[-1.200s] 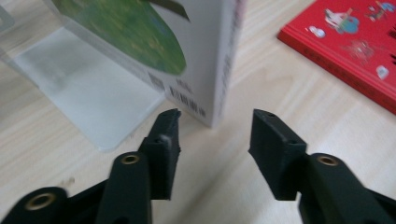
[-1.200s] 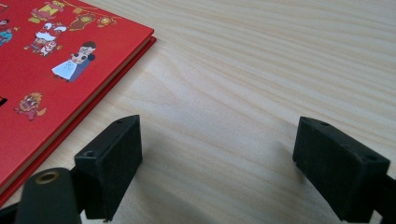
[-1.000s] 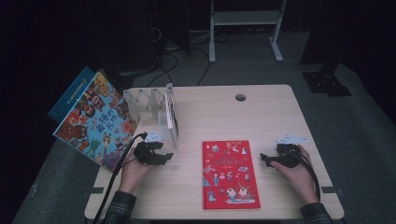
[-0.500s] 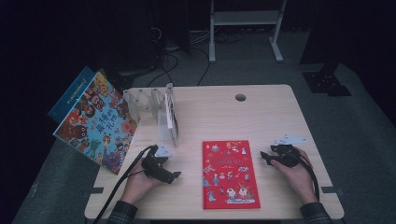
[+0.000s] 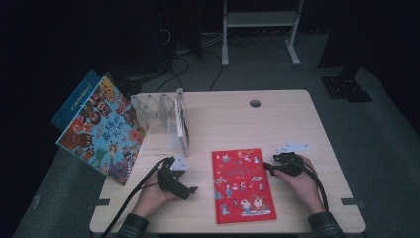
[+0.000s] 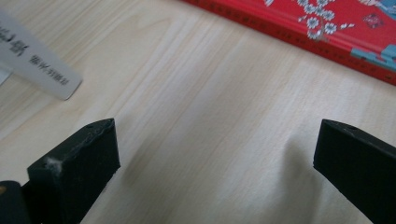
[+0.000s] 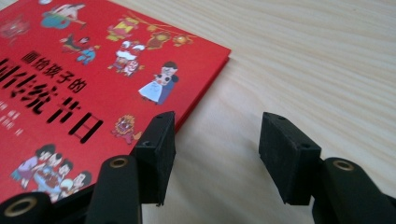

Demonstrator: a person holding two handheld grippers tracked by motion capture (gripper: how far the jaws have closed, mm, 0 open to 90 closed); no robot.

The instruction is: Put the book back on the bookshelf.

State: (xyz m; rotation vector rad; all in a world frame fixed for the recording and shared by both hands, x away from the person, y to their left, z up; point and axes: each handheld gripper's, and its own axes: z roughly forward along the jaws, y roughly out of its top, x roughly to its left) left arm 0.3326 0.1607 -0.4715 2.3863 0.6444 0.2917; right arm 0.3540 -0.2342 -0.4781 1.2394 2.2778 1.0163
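Nearby — clear rack (image 5: 161,116), picture book (image 5: 101,129).

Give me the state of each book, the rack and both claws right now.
Red book: closed, flat on table.
Colourful book: closed, tilted, leaning off table's left edge.
Clear rack: upright; contents unclear.
Left claw: open, empty.
Right claw: open, at red book's edge.

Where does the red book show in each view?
High view: red book flat at table centre, between both tongs.
Left gripper view: its edge crosses the top right corner.
Right gripper view: its cover covers the upper left, corner by the near jaw.
Shared landmark: pale wood table.
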